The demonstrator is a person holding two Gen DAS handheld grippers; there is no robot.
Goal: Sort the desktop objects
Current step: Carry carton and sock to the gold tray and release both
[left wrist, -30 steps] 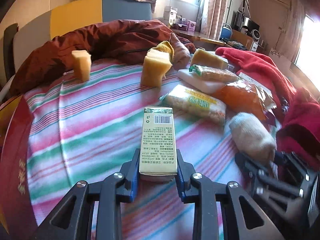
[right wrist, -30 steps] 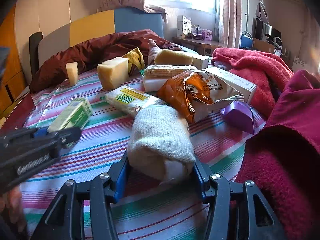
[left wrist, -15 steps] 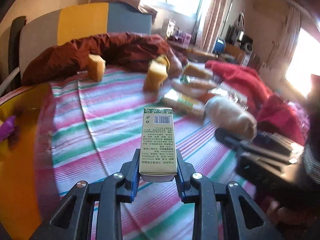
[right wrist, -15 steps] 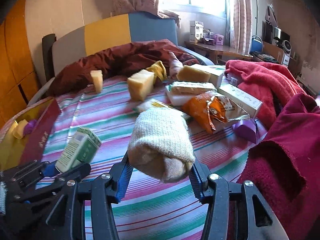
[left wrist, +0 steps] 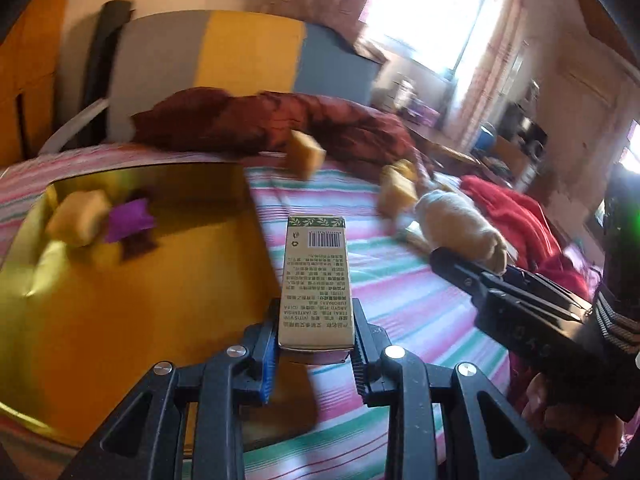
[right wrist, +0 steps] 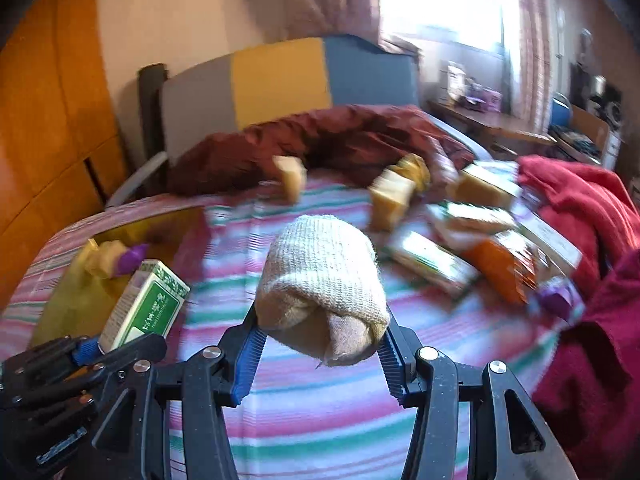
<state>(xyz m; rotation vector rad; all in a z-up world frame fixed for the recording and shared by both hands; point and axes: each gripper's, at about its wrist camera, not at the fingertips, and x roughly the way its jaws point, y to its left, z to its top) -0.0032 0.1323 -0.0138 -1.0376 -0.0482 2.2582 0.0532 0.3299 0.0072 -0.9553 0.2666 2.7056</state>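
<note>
— Where's the light coming from?

— The window [left wrist: 436, 12] at the back, blown out to plain white [right wrist: 444, 0]. It casts a warm orange tint over the walls.

— Sharp?

— Hardly. The striped bedspread [right wrist: 320, 412] and the snack packets [right wrist: 436, 260] smear with motion blur. Only the green carton [left wrist: 316, 280] and the rolled sock [right wrist: 324, 280] stay crisp. The gold tray [left wrist: 120, 300] gleams.

— Edges?

— Bent by the fisheye, with dark corners.
</note>
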